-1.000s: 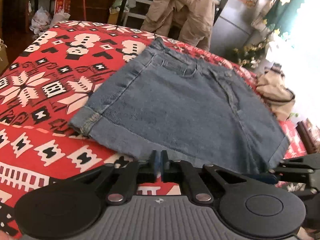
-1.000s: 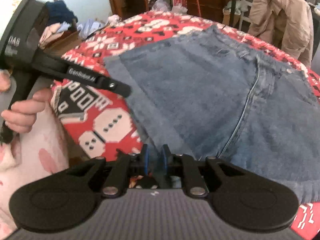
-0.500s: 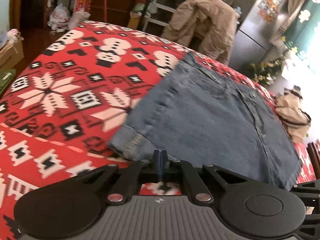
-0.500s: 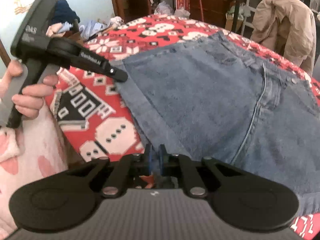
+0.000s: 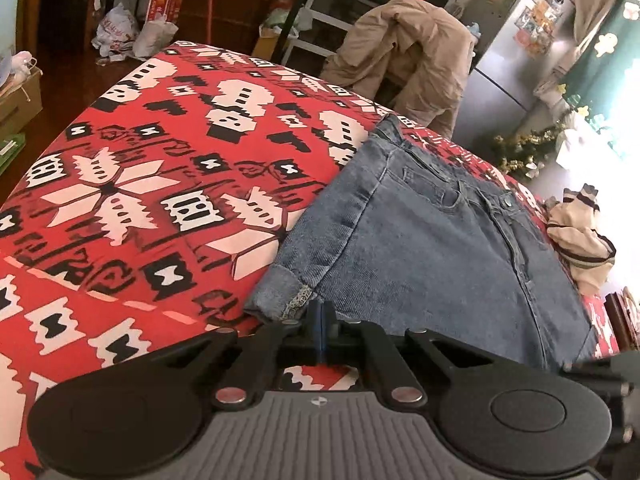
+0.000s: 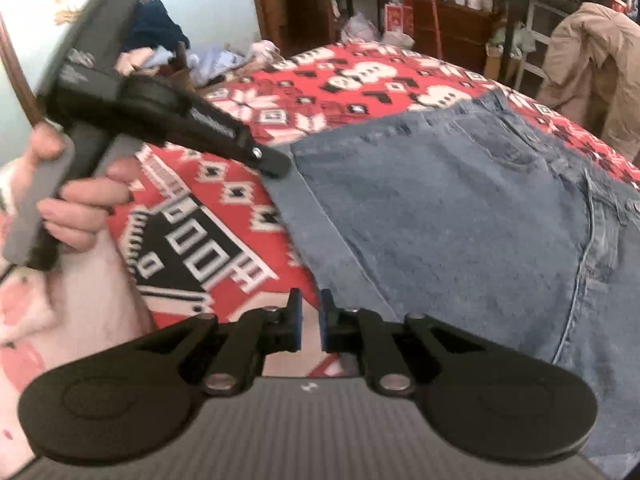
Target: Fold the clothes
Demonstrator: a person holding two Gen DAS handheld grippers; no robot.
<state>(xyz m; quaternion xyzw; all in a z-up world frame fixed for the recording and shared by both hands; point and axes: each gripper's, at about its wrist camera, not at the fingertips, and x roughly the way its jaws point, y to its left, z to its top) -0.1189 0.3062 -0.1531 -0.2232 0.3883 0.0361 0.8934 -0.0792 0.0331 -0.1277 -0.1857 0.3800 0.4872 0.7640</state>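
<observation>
Denim shorts (image 5: 432, 248) flat on red patterned cloth (image 5: 160, 184), hem cuffed; left gripper (image 5: 320, 320) jaws clenched empty; right gripper (image 6: 309, 316) jaws slightly parted, empty.

My left gripper (image 5: 320, 322) points downward at a slant, its two blue-padded fingers pressed flat together with no gap showing between them. From the right wrist camera I see the same left gripper (image 6: 276, 164) from the side, its black linkage stretched out and its tip closed. My left hand (image 6: 76, 208) wraps around its grey handle, fingers curled across the front and the thumb up on top. My right gripper (image 6: 310, 320) also slants downward. Its blue pads stand slightly apart, a narrow slot between them, and nothing sits in that slot. The hand carrying it is out of view.
</observation>
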